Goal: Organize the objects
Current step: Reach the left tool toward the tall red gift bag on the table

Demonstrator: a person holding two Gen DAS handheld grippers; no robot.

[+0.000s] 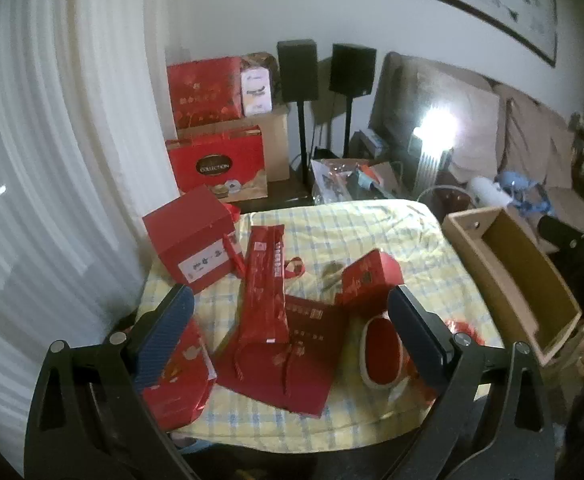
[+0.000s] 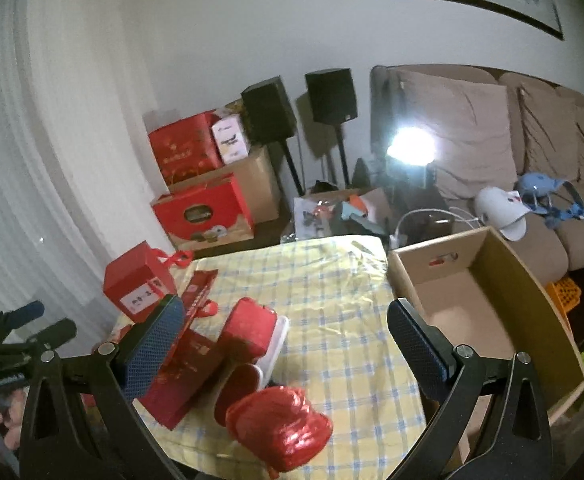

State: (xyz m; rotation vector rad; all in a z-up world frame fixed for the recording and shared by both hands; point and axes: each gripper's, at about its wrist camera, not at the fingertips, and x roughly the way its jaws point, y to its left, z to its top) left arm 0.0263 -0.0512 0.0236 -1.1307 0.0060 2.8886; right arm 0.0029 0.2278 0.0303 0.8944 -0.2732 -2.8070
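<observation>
- Red packages lie scattered over the yellow checked tablecloth (image 1: 372, 232), which I take as my landmark: a flat red bag (image 1: 280, 364) near its front edge, a long red pouch (image 1: 266, 280) lying across that bag, and a red cube box (image 1: 190, 236) at the cloth's far left corner.
- Just right of the cloth stands an open cardboard box (image 2: 488, 292), nothing in it that I can see.
- A shiny red foil heart (image 2: 280, 428) sits at the cloth's near edge, beside an oval red tin (image 1: 380, 354).
- My left tongs (image 1: 290, 322) hang released above the flat bag, gripping nothing.
- My right tongs (image 2: 284, 334) are spread wide too, over the cloth, empty.
- Beyond the cloth, stacked red gift boxes (image 1: 216, 160) and two black speakers (image 1: 298, 70) crowd the wall.
</observation>
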